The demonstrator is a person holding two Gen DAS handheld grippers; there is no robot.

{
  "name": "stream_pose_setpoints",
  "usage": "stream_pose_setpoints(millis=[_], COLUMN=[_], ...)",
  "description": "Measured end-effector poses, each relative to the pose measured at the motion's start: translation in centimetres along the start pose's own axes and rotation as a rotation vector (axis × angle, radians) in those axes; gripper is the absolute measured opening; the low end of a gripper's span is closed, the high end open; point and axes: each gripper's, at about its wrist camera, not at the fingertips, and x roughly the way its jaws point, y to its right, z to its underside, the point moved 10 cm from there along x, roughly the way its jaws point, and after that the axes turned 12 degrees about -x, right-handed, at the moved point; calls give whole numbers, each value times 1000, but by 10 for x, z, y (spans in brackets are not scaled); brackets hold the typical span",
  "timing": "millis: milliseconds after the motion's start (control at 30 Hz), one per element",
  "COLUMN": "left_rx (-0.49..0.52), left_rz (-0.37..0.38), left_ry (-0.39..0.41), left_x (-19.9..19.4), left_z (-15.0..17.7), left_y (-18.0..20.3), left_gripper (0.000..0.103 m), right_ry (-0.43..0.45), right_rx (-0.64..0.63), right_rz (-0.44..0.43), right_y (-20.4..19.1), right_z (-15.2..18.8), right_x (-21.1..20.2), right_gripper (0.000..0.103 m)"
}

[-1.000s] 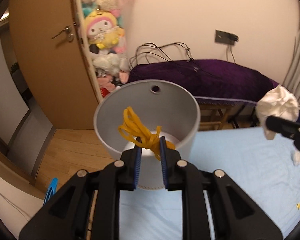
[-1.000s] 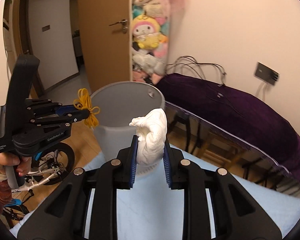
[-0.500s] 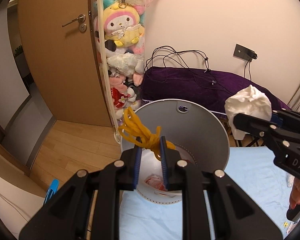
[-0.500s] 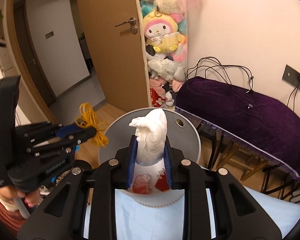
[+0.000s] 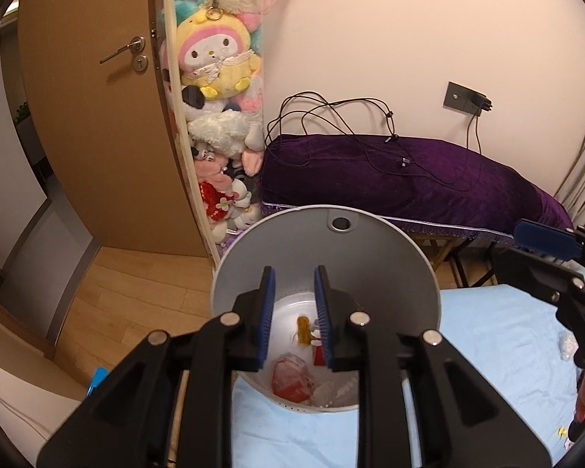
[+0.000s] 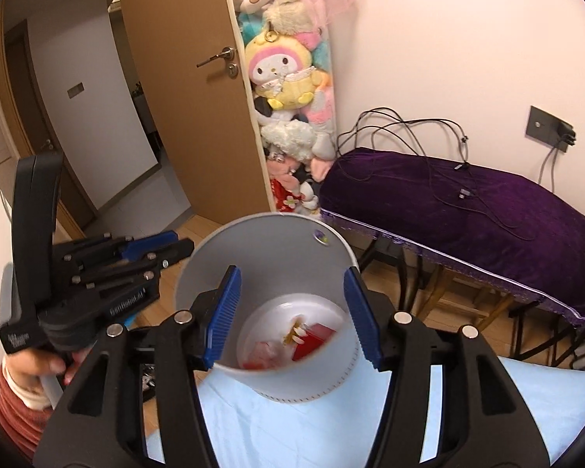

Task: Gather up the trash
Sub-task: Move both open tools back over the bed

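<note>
Trash: yellow knotted cord (image 5: 303,330) and red wrapper scraps (image 5: 292,384), lying on the white bottom of the grey cylindrical plastic bin (image 6: 253,245), centre of both views, directly below and ahead of both claws. Left gripper (image 5: 292,318), lower centre, jaws just eased slightly apart, nothing between. Right gripper (image 6: 292,316), jaws just spread wide, empty, astride the bin mouth. Both equally near; next pickup likely back over the pale blue sheet (image 5: 499,355), lower right.
</note>
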Motion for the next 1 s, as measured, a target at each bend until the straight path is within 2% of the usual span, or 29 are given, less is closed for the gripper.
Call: stream_pose_setpoints(millis=[133,300,467,567,700,1000], left_rx=[43,114,189,251,348,584], left_rz=[6,29,135,200,303,478], left_ry=[27,59,13,-20,-81,-218], left_x=[-11,-30,-41,-44,-48,-76], left_z=[10,34,87,129,197,345], left_y=[18,50,106,149,219,365], left_gripper=[45,51,51,51,51,51], right_ry=[9,18,4,-28,-86,-163], right_rx=[22,65,147,191,309,561], right_rz=[20,96,255,390,525,845], right_y=[12,35,65,84,108,150], right_z=[25,75,167,236,338,527], right_x=[-20,-56,-116,-159,-222,-385], right_gripper=[53,53,54,54,54,54])
